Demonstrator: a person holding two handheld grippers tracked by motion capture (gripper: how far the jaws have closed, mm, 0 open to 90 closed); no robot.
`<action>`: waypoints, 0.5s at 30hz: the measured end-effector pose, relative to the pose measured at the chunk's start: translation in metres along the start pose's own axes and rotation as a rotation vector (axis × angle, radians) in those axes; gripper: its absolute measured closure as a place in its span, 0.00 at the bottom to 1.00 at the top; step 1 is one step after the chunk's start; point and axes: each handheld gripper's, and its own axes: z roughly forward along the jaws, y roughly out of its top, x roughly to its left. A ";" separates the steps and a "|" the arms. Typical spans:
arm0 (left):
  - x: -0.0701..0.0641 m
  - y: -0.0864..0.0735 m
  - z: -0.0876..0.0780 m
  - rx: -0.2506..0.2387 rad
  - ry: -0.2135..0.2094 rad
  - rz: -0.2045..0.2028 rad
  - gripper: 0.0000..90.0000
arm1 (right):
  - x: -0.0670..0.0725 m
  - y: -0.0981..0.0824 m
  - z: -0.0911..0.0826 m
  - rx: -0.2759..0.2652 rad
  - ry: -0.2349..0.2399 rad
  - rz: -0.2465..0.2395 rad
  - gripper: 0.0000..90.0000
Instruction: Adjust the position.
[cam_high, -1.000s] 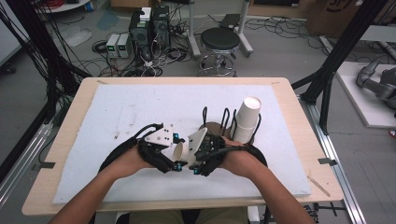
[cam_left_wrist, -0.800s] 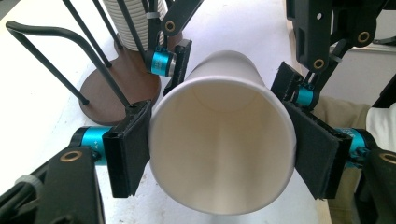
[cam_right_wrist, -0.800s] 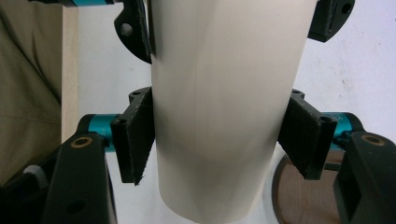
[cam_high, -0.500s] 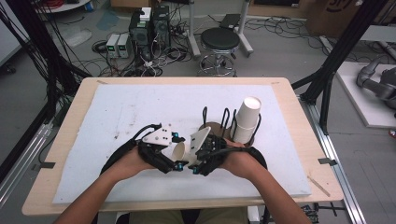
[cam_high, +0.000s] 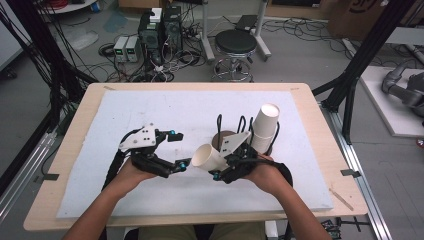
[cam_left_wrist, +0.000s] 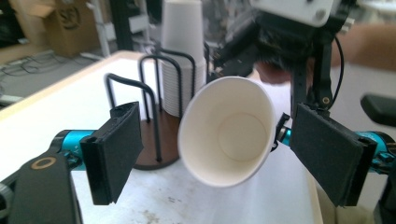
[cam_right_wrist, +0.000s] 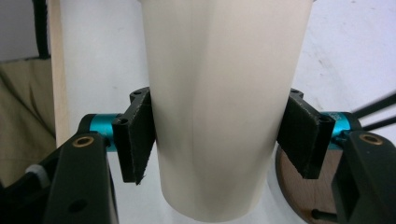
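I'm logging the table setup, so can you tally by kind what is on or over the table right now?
Handheld grippers: 2, left gripper and right gripper
Loose paper cup: 1
Stack of paper cups: 1
Wire cup holder: 1
White mat: 1
Total: 6

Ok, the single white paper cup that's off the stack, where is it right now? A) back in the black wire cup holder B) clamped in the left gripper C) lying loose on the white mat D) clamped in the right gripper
D: the right gripper has both jaws pressed on the white paper cup's wall, while the left gripper stands open, its jaws clear of the cup.
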 end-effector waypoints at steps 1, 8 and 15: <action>0.002 -0.001 -0.003 -0.007 0.013 -0.007 0.20 | 0.000 -0.003 -0.001 -0.010 -0.005 0.008 0.38; 0.008 -0.019 -0.013 -0.032 0.085 -0.052 0.20 | -0.001 -0.025 -0.008 -0.095 -0.049 0.064 0.38; 0.016 -0.041 -0.023 -0.105 0.163 -0.124 0.20 | 0.001 -0.042 -0.026 -0.247 -0.113 0.104 0.38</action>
